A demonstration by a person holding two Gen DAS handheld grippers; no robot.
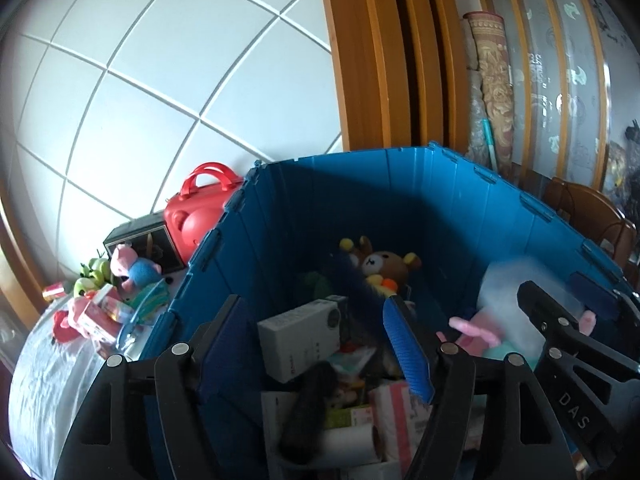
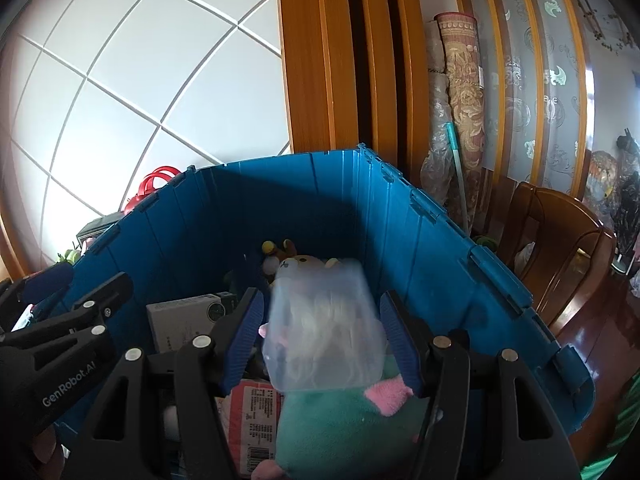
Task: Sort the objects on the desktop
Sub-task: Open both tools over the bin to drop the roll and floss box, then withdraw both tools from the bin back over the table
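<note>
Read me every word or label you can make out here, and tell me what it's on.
"DAS": right gripper.
"GenRobot.AI": left gripper.
Print on the grey box, the pink pack with its barcode, and the packets: too small or blurred to read.

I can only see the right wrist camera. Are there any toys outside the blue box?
Observer: Yes. The left wrist view shows a pile of toys on the table, just left of the blue box. A pink pig plush is among them.
Operator: Ooh! Is the other gripper holding anything?
Observer: No. The left gripper is open above the box, with nothing between its fingers.
</note>
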